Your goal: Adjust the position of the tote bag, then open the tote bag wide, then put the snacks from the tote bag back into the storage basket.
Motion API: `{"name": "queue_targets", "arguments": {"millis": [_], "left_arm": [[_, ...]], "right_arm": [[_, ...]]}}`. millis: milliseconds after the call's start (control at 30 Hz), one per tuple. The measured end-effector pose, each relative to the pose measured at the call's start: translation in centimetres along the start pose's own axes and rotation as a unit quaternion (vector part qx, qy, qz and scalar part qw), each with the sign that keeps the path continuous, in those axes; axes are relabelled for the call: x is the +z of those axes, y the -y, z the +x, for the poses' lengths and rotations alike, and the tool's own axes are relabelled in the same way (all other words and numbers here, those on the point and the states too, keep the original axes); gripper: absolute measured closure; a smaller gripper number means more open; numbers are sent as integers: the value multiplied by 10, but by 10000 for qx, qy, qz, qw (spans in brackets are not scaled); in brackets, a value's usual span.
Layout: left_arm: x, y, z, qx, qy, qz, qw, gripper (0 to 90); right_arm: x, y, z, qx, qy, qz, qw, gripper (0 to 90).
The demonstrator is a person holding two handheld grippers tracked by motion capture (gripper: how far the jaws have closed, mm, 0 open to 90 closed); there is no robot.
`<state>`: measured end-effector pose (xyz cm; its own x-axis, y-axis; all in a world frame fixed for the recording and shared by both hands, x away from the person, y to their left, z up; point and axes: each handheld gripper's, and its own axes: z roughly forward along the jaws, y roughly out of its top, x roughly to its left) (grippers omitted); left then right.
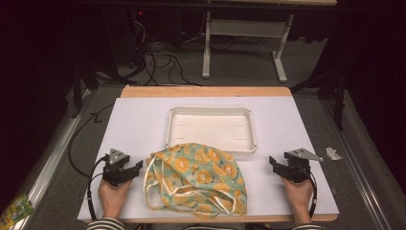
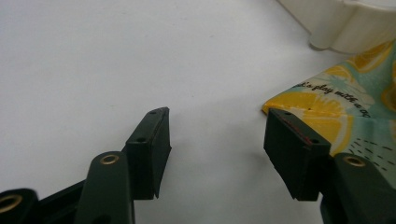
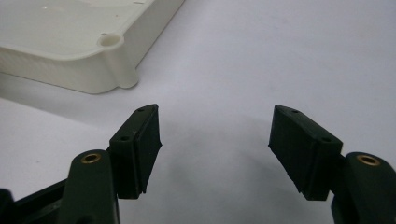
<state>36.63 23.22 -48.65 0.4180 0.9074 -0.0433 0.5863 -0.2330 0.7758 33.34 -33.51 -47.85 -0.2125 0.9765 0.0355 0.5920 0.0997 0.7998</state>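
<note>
A crumpled cloth bag (image 1: pixel 196 178) printed with yellow lemon slices on pale green lies at the front middle of the white table cover, its cream straps trailing at the left and front. Just behind it sits a shallow white tray (image 1: pixel 177 125), empty. My left gripper (image 1: pixel 135 168) rests on the table left of the bag, open, nothing between its jaws; a corner of the bag (image 2: pixel 327 102) lies just past its right jaw. My right gripper (image 1: pixel 274 163) is open to the right of the bag, jaws over bare table, the tray's corner (image 3: pixel 112 60) ahead on its left.
The white cover (image 1: pixel 134 120) spreads over a wooden table with bare strips at the far and near edges. Cables and a white desk frame (image 1: pixel 244 33) stand on the floor behind. A small scrap (image 1: pixel 333 154) lies off the table's right edge.
</note>
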Motion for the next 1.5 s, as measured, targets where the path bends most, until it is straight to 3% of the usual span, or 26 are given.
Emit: {"name": "queue_targets", "arguments": {"millis": [533, 833, 1500], "left_arm": [[-2, 0, 2, -38, 72, -74, 9999, 411], [-6, 0, 5, -279, 326, -163, 9989, 381], [-16, -7, -2, -256, 625, -212, 9975, 415]], "right_arm": [[0, 0, -1, 57, 51, -15, 10000, 337], [0, 0, -2, 75, 32, -26, 10000, 332], [0, 0, -2, 159, 31, -5, 9999, 332]]}}
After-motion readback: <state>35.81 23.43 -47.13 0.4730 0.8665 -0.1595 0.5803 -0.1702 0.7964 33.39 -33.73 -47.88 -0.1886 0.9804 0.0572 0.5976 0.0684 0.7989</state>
